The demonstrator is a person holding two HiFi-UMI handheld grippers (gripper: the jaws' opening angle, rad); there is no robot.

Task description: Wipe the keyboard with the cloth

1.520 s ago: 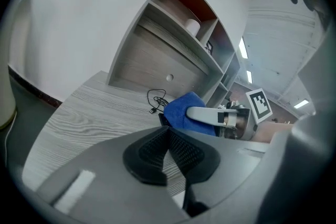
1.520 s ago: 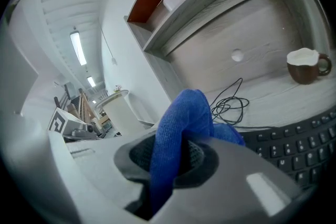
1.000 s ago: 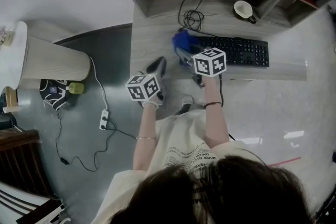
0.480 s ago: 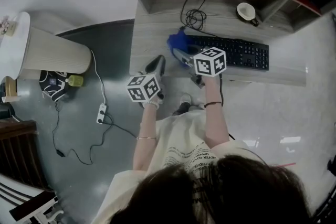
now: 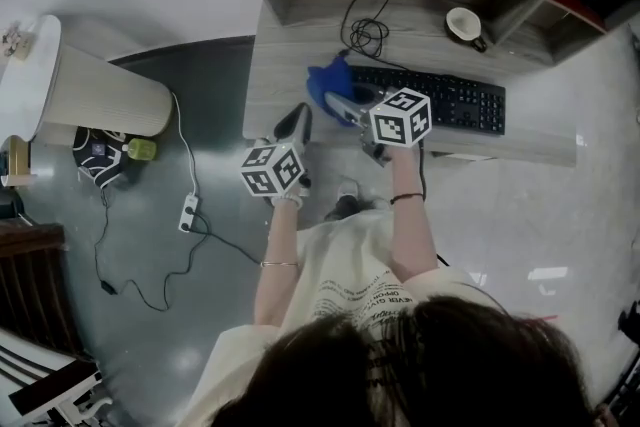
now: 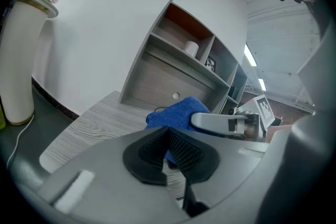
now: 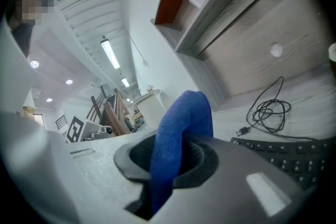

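We've got the right gripper point(image 7: 167, 165) clamped on the blue cloth point(image 5: 328, 85), at the left end of the keyboard point(image 5: 440, 98), upper centre of the head view. Our left gripper point(image 6: 169, 150) has its jaws together on nothing, at the desk point(image 5: 280, 65) edge.

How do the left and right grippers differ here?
The right gripper is clamped on the blue cloth; the left gripper is shut on nothing. The right is at the left end of the keyboard; the left hangs at the near edge of the desk. Both are shut.
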